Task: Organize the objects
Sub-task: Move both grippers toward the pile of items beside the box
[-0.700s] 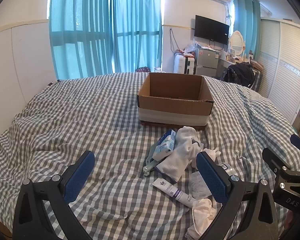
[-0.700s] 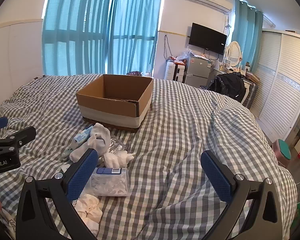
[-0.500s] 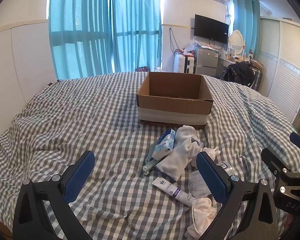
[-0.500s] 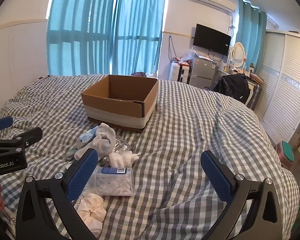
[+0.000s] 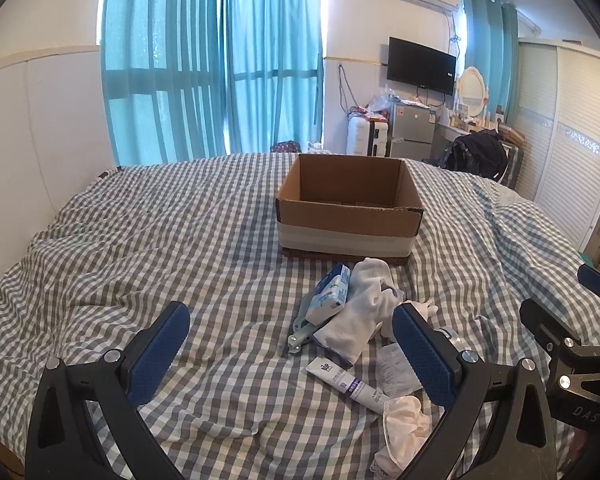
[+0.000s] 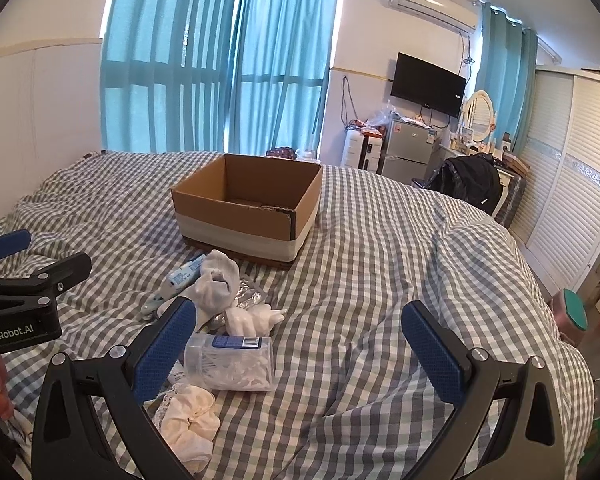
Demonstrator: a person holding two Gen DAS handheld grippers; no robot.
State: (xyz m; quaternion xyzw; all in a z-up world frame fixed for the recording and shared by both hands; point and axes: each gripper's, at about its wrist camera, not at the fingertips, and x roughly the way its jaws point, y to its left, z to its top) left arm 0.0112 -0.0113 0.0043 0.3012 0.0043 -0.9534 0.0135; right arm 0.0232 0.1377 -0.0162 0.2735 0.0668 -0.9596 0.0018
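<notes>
An open cardboard box (image 5: 348,210) (image 6: 246,212) stands on the checked bed. In front of it lies a pile: a white sock (image 5: 360,308) (image 6: 216,280), a blue-white carton (image 5: 330,294), a pale green tool (image 5: 300,330), a white tube (image 5: 350,384), a clear plastic jar (image 6: 230,362), a white scrunchie (image 5: 404,432) (image 6: 188,424) and a small white figure (image 6: 256,318). My left gripper (image 5: 292,350) is open and empty, just short of the pile. My right gripper (image 6: 300,344) is open and empty, with its left finger beside the jar.
The checked duvet (image 5: 140,260) covers the whole bed, with a raised fold at the right (image 6: 480,264). Beyond the bed are teal curtains (image 5: 212,80), a small fridge (image 6: 406,148), a black bag (image 6: 470,184) and white wardrobe doors (image 6: 572,180).
The right gripper view has shifted: the box and pile sit further right and nearer than before. The left gripper has barely moved. Both grippers stay open.
</notes>
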